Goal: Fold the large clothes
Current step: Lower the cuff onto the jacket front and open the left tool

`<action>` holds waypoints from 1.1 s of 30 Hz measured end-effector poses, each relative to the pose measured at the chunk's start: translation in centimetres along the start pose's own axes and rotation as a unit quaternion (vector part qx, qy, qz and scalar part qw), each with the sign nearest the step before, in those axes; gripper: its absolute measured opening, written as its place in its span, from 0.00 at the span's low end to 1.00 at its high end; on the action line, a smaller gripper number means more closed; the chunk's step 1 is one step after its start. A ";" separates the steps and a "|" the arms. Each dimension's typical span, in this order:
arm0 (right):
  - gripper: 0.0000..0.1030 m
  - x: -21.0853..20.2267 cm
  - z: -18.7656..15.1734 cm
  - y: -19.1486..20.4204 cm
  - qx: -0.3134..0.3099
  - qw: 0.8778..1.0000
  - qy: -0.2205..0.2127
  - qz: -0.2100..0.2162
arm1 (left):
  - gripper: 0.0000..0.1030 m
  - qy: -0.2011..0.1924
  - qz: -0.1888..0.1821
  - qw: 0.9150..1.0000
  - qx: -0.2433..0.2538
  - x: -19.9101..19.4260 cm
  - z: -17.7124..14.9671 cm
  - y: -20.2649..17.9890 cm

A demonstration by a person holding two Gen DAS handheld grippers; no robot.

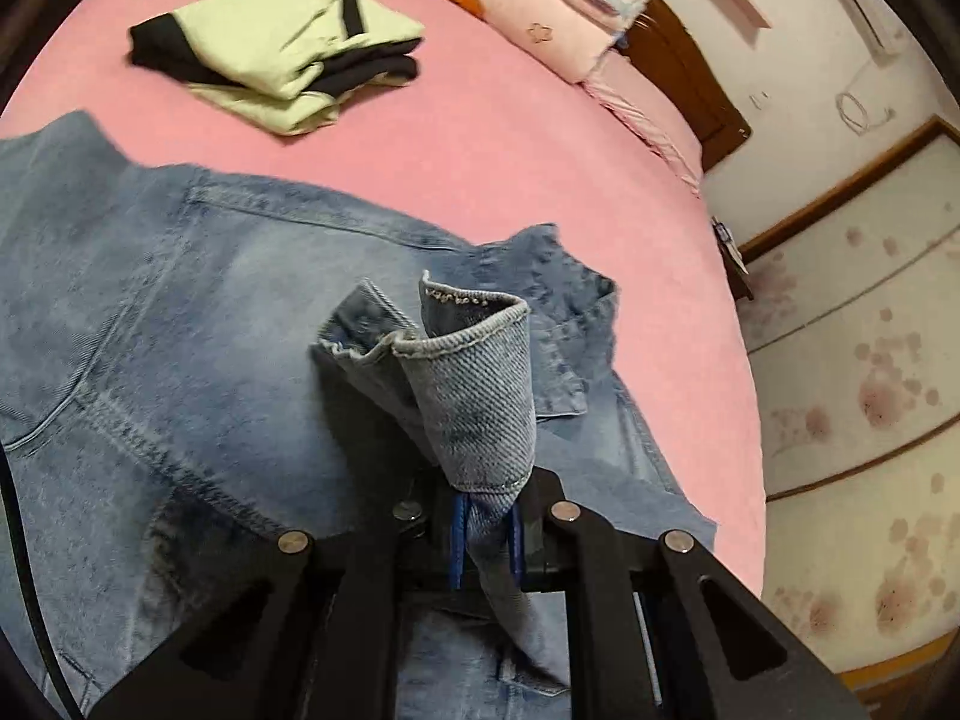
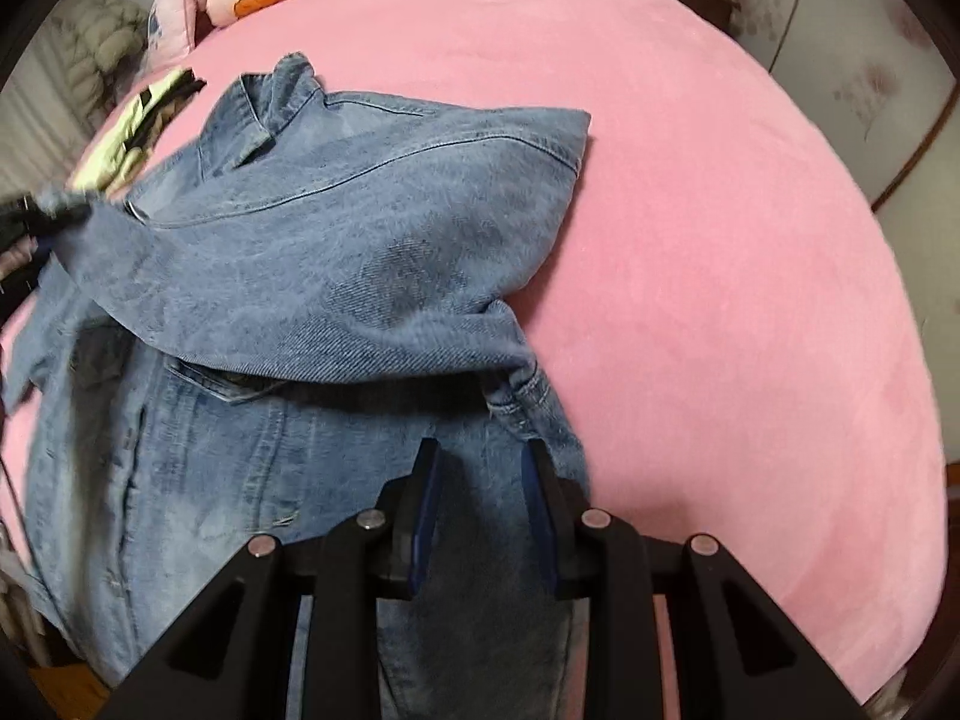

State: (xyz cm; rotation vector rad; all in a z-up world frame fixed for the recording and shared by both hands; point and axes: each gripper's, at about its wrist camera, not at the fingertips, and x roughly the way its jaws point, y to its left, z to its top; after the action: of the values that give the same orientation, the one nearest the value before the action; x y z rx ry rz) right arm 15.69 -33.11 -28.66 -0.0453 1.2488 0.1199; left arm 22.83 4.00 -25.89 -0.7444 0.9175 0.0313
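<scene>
The denim jacket (image 2: 336,276) lies spread on the pink bed sheet (image 2: 750,240). Its collar (image 2: 282,96) points to the far end of the bed, where the pillows (image 1: 522,0) are, and its hem comes toward the cameras, so its long axis runs along the bed. One sleeve is folded across the body. The left gripper (image 1: 486,516) is closed on the sleeve cuff (image 1: 474,372) and holds it above the jacket. The right gripper (image 2: 480,474) stands partly open over the lower part of the jacket, with nothing between its pads. A folded green and black garment (image 1: 276,54) rests farther up the bed. There is a wooden headboard (image 1: 684,78) and floral wall panels (image 1: 858,372).
</scene>
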 end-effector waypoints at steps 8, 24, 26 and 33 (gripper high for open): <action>0.26 -2.4 -0.8 0.4 -0.043 0.996 -0.053 -0.059 | 0.09 0.013 -0.021 1.000 0.004 0.2 -0.1 -1.4; 0.19 0.9 2.7 0.5 -0.108 0.988 -0.061 -0.087 | 0.09 0.011 -0.025 0.999 0.016 0.5 -0.4 -2.4; 0.16 0.5 2.3 -1.2 -0.048 0.995 -0.061 -0.061 | 0.09 0.009 -0.023 1.000 0.019 0.4 -0.7 -2.5; 0.15 2.2 0.1 -4.3 0.120 0.991 -0.051 -0.010 | 0.09 0.034 0.042 0.999 0.005 1.8 -3.7 2.0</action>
State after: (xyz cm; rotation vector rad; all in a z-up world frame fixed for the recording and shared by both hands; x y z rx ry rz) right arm 17.00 -37.22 -30.87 0.1547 1.1529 -0.0443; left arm 20.75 2.78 -29.73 -0.7006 1.0130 0.0750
